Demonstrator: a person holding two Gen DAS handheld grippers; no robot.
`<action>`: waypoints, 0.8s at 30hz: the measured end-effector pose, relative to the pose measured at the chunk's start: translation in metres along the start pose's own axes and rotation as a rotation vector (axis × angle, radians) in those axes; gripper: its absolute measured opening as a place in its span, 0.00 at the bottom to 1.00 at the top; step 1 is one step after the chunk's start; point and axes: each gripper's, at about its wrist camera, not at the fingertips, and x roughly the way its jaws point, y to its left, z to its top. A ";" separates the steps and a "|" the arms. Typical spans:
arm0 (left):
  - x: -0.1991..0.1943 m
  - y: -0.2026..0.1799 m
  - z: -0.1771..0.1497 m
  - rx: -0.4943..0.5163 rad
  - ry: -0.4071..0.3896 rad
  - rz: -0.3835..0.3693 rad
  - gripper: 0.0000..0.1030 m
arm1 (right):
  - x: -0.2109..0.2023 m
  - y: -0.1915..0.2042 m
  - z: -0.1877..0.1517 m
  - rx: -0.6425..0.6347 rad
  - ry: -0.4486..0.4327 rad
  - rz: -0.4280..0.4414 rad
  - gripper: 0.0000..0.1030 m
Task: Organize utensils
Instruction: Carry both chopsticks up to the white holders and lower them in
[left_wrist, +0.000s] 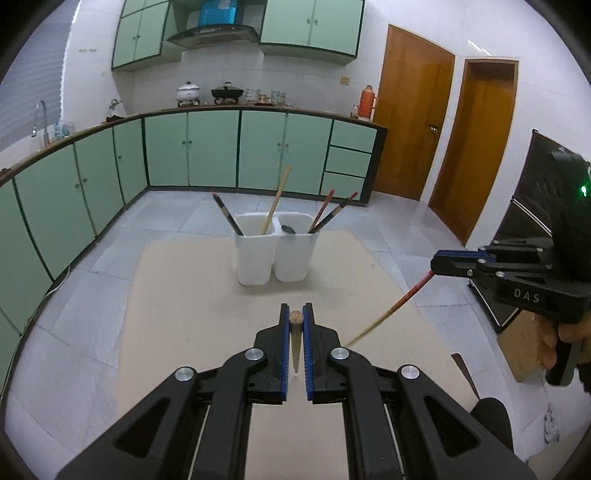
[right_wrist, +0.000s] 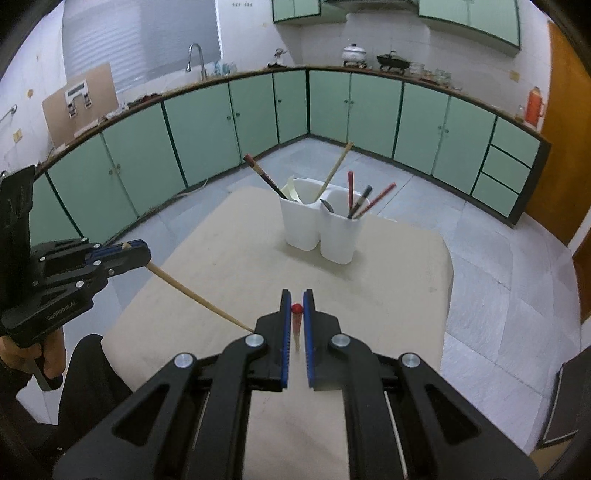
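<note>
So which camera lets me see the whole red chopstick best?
The left wrist view: there the red chopstick shows side-on along its length, hanging from the right gripper. The right wrist view shows it end-on between the pads, mostly its red tip.

White twin-compartment holder (left_wrist: 273, 254); beige table (left_wrist: 192, 295); plain tan chopstick (right_wrist: 199, 297); red-topped chopstick (left_wrist: 402, 301), banded pattern; mint-green cabinets (left_wrist: 192, 151) at twelve o'clock.

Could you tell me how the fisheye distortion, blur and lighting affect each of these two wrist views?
Left wrist view: the counter edge bows strongly, corners vignette black, and the red chopstick in the right tool smears pale toward its tip. Right wrist view: the same curved cabinets, soft even light, faint shadows beneath the white holder, and the table reads sharp.
</note>
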 end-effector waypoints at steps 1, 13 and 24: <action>0.001 0.001 0.004 0.003 0.006 -0.002 0.06 | 0.000 0.000 0.005 -0.007 0.010 0.002 0.05; -0.006 0.006 0.063 0.064 0.013 -0.002 0.06 | -0.023 -0.005 0.068 -0.026 0.023 0.006 0.05; -0.011 0.021 0.133 0.057 -0.018 0.032 0.06 | -0.038 -0.008 0.135 -0.023 -0.022 0.006 0.05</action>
